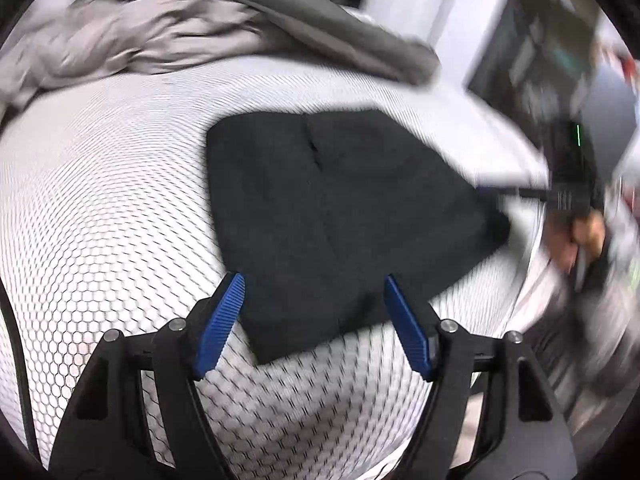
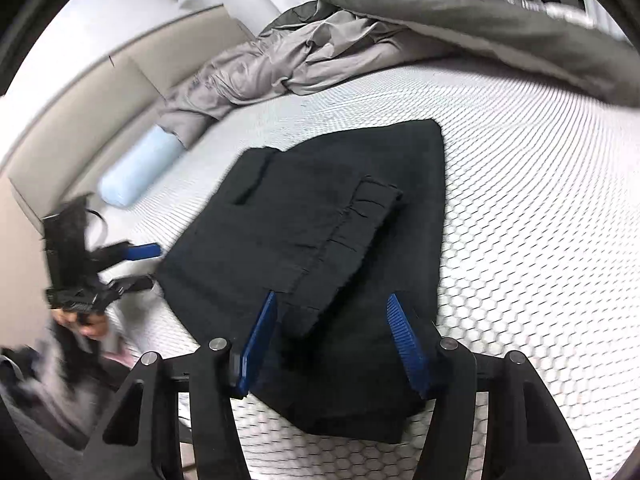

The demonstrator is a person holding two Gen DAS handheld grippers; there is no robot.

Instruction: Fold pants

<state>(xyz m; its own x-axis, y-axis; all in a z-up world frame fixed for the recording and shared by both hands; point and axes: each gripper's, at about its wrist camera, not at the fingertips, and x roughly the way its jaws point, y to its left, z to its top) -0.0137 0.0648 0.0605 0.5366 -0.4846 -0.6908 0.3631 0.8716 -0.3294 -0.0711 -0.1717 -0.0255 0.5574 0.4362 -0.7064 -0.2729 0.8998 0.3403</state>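
The black pants lie folded into a compact stack on the white hex-patterned mattress. My left gripper hovers at their near edge, open, with its blue pads apart and not pinching the cloth. In the right wrist view the pants show a folded waistband flap on top. My right gripper stands open above their near end, holding nothing. The left gripper also shows blurred at the left edge of the pants, held by a person's hand.
A crumpled grey duvet and a darker grey cover are piled at the far side of the mattress. A pale blue bolster lies along the beige bed frame. The mattress edge runs down the right.
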